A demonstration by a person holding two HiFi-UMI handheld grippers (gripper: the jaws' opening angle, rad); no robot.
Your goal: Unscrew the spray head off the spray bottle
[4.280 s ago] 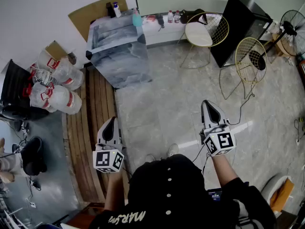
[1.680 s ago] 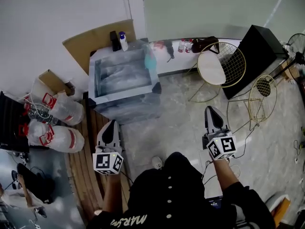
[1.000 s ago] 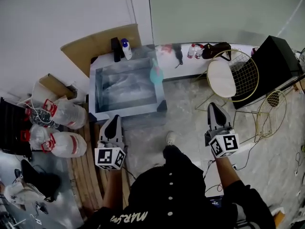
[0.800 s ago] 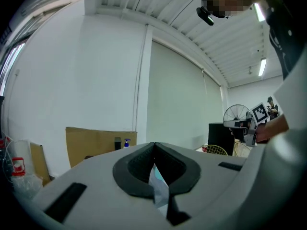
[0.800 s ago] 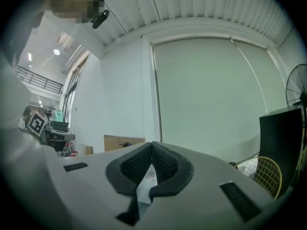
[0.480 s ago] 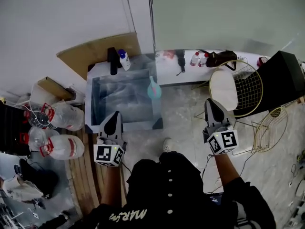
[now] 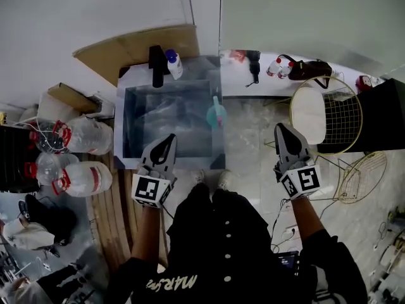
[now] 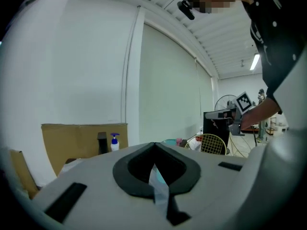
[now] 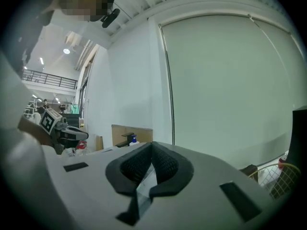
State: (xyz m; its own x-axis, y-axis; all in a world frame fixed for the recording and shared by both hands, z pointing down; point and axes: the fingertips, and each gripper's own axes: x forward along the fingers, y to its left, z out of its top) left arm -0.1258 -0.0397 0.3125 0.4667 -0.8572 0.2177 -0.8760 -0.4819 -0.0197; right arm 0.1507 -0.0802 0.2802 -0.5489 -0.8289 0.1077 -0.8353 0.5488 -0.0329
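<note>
A teal spray bottle [image 7: 216,114] stands upright at the right edge of a grey glass-topped table [image 7: 145,116]; in the left gripper view only its teal top [image 8: 169,141] shows beyond the jaws. My left gripper [image 7: 169,140] is shut and empty, with its tip over the table's near edge. My right gripper [image 7: 282,129] is shut and empty too, held over the floor to the right of the table, well apart from the bottle. Both gripper views show the jaws pressed together with nothing between them [image 8: 154,145] [image 9: 151,145].
A white bottle with a blue pump [image 7: 174,64] and a black upright object [image 7: 156,66] stand at the table's far edge. Big water jugs [image 7: 79,138] lie at the left. A wire chair [image 7: 324,111] stands at the right, cardboard [image 7: 136,42] leans on the wall, and wooden planks [image 7: 117,201] lie on the floor.
The person has walked up to the table, so it and the spray bottle sit nearer both grippers. Both grippers stay shut and empty.
</note>
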